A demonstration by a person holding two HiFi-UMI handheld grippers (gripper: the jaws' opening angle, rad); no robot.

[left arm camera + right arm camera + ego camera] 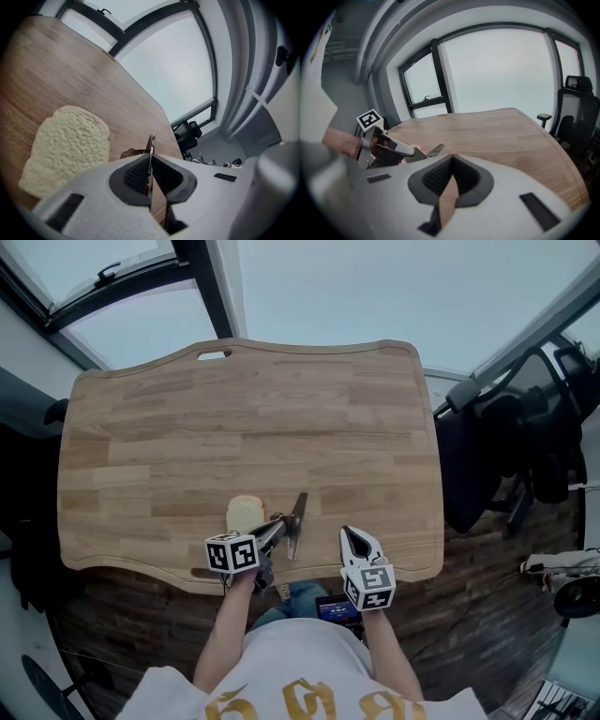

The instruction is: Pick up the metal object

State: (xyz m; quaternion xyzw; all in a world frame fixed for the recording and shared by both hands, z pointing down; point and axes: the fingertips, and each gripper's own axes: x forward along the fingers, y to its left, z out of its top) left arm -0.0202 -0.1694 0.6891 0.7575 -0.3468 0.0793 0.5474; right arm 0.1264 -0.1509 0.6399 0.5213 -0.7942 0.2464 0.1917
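Left gripper (279, 527) jaws clenched edge-on on the thin metal object (296, 519), lower centre, near the desk (281, 409) front edge. Risk: the narrow pinch lets it pivot or slip onto the bread slice (246, 512). Right gripper (353, 538) jaws closed, empty.

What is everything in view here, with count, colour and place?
Table: one, light wood, middle of the view.
Bread slice: one, pale, at the table's near edge.
Metal object: one, silver, right of the bread slice.
Office chair: one, black, past the table's right edge.
Left gripper: one, white, shut on the metal object.
Right gripper: one, white, empty, jaws together, over the near edge.
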